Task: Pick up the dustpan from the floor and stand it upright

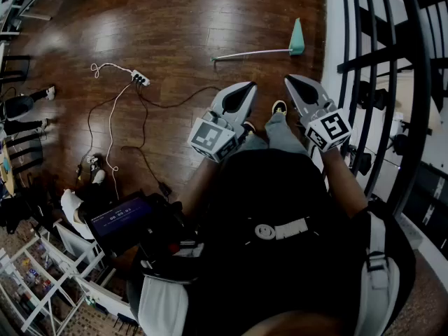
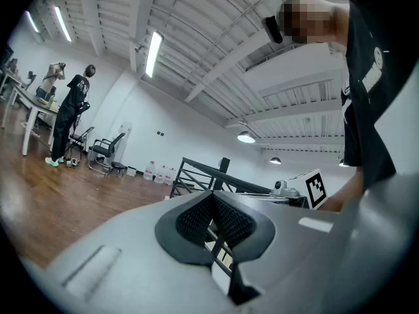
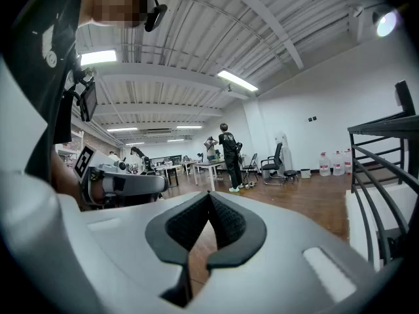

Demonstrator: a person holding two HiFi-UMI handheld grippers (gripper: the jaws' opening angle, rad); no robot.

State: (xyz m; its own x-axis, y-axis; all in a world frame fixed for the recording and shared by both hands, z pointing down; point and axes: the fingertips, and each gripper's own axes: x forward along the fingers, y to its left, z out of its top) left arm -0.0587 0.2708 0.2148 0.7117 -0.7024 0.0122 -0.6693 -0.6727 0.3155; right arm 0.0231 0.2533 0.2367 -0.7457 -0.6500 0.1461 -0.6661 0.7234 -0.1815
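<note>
A mint-green plastic dustpan with a long pale handle (image 1: 297,43) lies flat on the dark wooden plank floor (image 1: 175,19), its pan end close to the black metal stair railing (image 1: 371,61) and its handle stretched away from the railing across the boards. It has not been touched. It lies ahead of the person's yellow-toed shoe (image 1: 279,106) and beyond both tools.

The person stands over the scene holding the left gripper (image 1: 250,85) and the right gripper (image 1: 288,80) side by side at waist height, both pointing roughly level and forward toward the dustpan. Each gripper's ribbed black jaws are pressed together with nothing between them. That fits a ready stance, hands carried forward before bending down to the floor.

To judge from this, the task is at its very start: the jaws would have to part and one gripper drop low to take the thin handle, which looks the easiest place to grip and the natural lever for tipping the pan upright. The nearby railing may serve as a prop.

A white power strip with trailing white and black cables (image 1: 141,80) lies on the floor well apart from the dustpan, out of the likely path. Other people stand at tables far across the room.
</note>
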